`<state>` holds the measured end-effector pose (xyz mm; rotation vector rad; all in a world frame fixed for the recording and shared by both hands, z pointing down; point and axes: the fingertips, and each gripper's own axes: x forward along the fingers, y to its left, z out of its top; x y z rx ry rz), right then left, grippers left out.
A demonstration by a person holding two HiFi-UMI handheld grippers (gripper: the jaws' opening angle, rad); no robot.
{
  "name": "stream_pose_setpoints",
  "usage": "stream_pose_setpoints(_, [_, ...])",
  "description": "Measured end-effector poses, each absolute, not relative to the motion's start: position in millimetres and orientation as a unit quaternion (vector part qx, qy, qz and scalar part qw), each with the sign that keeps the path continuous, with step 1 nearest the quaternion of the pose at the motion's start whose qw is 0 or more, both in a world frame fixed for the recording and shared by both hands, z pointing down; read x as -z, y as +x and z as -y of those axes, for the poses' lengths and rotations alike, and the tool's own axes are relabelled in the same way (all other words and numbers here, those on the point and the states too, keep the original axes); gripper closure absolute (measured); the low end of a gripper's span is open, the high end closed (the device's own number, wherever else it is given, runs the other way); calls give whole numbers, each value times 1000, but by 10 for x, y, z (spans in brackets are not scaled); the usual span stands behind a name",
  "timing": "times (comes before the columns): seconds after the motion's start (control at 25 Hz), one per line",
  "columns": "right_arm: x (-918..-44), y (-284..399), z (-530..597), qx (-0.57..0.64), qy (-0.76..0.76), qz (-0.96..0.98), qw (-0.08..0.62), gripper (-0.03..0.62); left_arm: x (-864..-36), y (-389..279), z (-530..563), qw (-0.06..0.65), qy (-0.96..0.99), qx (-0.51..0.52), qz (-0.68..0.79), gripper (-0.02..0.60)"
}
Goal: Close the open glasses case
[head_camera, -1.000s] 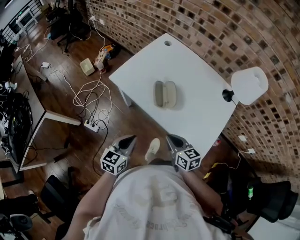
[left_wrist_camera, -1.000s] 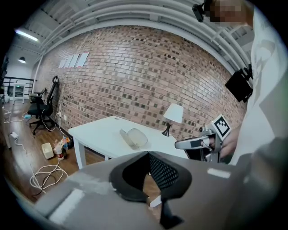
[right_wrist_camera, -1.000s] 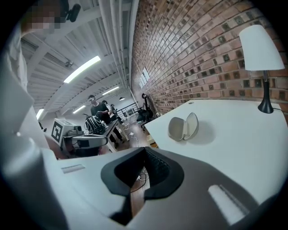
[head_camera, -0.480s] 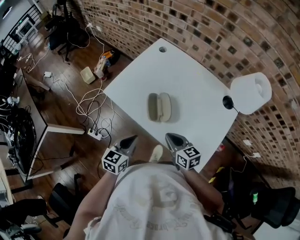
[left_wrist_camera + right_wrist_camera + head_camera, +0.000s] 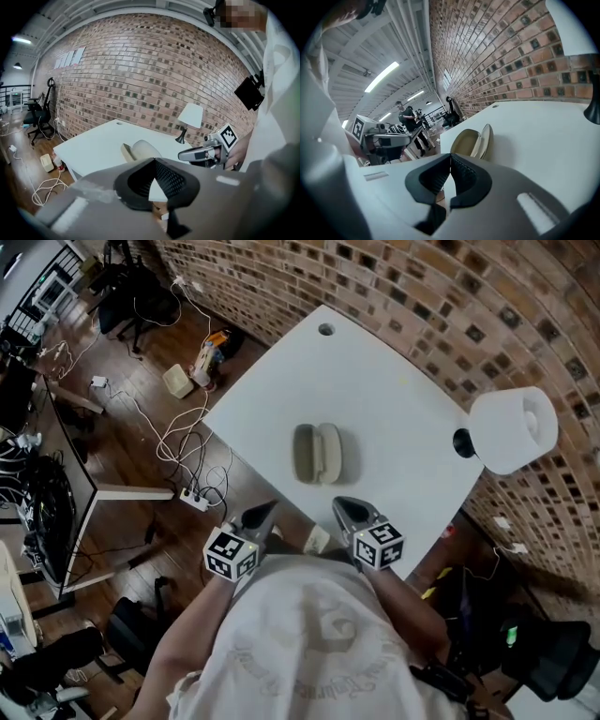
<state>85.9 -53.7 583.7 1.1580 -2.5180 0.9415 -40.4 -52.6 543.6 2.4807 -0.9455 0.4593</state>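
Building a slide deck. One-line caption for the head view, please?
Open glasses case lies on a white table; the left claw and right claw, both shut, point toward it.

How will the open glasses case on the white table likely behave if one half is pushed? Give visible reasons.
The glasses case looks like a rigid shell, so it probably keeps its shape. It lies alone on the smooth table, so a push may slide it rather than fold it. Its rounded halves suggest it could rock.

No text, label or number here can be read.
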Motion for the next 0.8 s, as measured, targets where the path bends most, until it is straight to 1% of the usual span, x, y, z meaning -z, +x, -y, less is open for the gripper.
stream_pose_setpoints(0.24, [-5880, 857, 601, -326, 403, 849, 106, 586, -5546, -332, 621, 225, 904, -180, 317, 577])
stream_pose_setpoints(0.56, [-5932, 991, 808, -341, 447, 822, 96, 579, -5505, -134, 1025, 210, 926, -173, 260, 577])
stream_pose_setpoints(0.68, [-5952, 967, 921, -349, 458, 812, 99, 524, -5509, -178, 1170, 212, 929, -171, 250, 577])
stream_pose_setpoints(0.8, [-6007, 1016, 1051, -357, 480, 795, 103, 493, -5482, -215, 1294, 209, 933, -169, 240, 577])
